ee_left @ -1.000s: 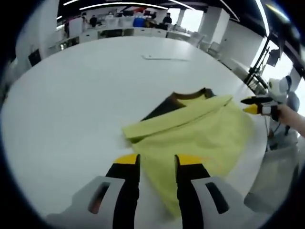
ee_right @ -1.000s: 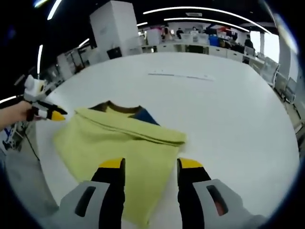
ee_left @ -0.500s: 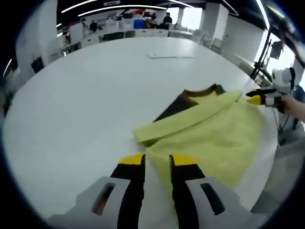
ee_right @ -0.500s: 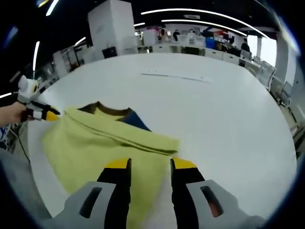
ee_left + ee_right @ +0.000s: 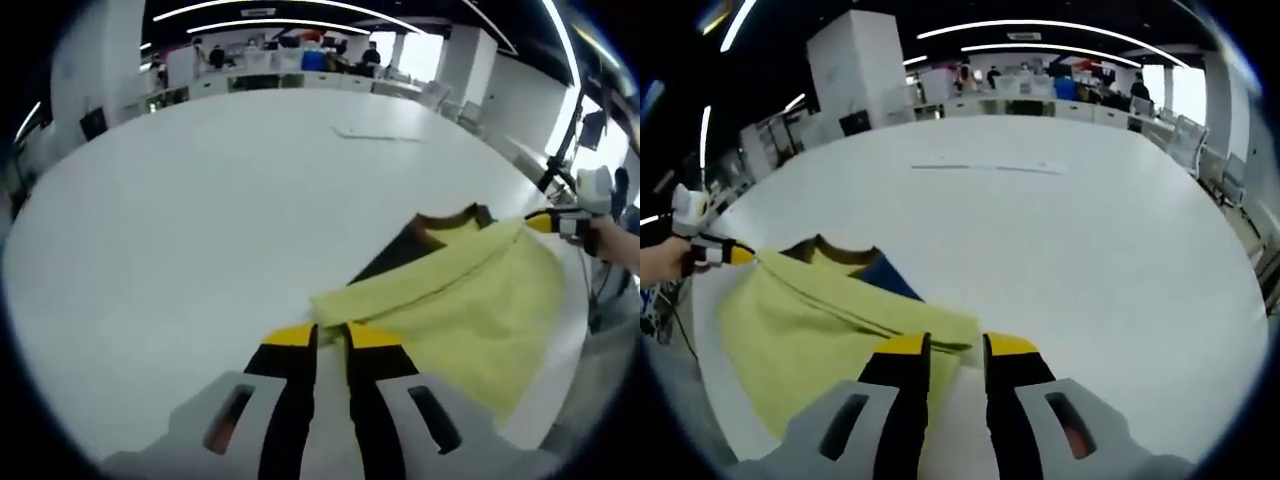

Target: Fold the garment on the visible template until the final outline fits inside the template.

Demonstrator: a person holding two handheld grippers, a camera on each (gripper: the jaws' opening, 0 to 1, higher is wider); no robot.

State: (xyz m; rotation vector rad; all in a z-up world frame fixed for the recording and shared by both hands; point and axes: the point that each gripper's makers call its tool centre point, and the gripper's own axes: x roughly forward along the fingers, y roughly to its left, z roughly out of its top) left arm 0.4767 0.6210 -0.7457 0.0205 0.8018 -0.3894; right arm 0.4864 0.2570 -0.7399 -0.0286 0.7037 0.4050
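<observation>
Yellow garment (image 5: pixel 470 300) lies on the white desk (image 5: pixel 200 220), lower right of the left gripper view; in the right gripper view it sits lower left (image 5: pixel 810 320). It is partly folded, with a long folded band running across it and a dark collar (image 5: pixel 440 222) at its far edge. A dark blue patch shows beside the collar in the right gripper view.

Left gripper (image 5: pixel 330 335) — bottom centre of its view, jaws nearly together, a narrow gap between the yellow tips, at the near corner of the folded band. Whether cloth is pinched: cannot tell.

Right gripper (image 5: pixel 955 345) — bottom centre of its view, jaws likewise close with a narrow gap, tips at the band's end. Grip on cloth: cannot tell.

A thin pale strip (image 5: pixel 985 167) lies on the desk, upper centre, well apart from the garment.
</observation>
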